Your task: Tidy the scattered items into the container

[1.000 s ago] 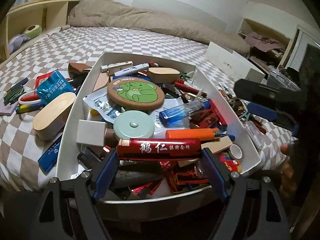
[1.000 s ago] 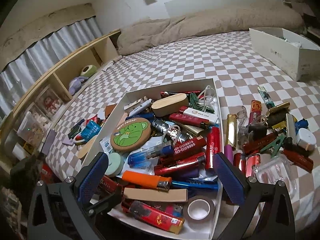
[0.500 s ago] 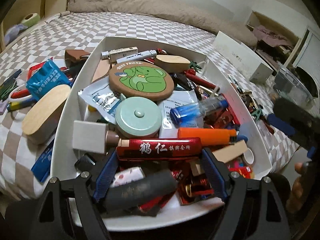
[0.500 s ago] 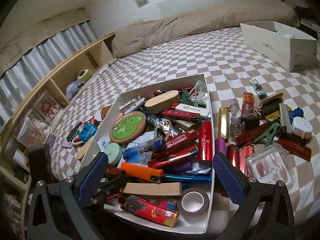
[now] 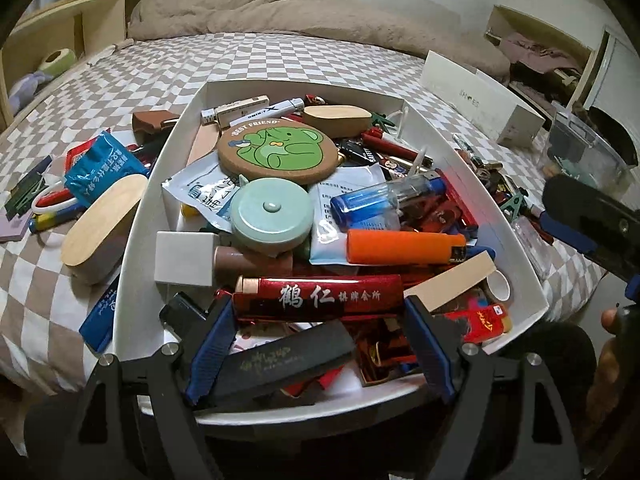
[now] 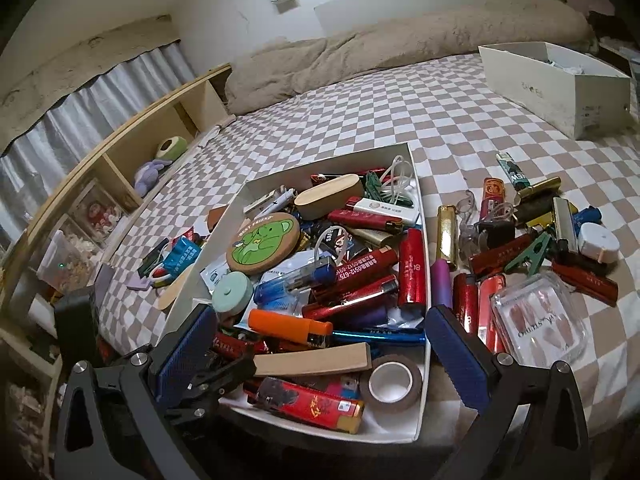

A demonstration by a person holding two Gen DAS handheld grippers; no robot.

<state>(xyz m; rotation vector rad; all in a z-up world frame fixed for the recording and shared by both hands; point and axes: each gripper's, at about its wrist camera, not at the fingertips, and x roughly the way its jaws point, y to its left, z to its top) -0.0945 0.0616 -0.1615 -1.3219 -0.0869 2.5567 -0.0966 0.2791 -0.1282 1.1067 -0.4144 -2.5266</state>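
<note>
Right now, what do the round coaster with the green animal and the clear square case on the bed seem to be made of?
The round coaster looks like cork: matte, speckled tan rim, printed green top. The clear square case looks like glossy hard plastic or acrylic: transparent walls with bright reflections; glass cannot be ruled out.

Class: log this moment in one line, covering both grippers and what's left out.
left gripper: shut on red lighter, over white box | right gripper: open, empty | loose lighters on bed

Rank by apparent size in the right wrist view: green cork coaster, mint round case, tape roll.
1. green cork coaster, clearly largest.
2. tape roll.
3. mint round case.
The last two look close; the tape roll sits nearer the camera, so that order is unsure.
</note>
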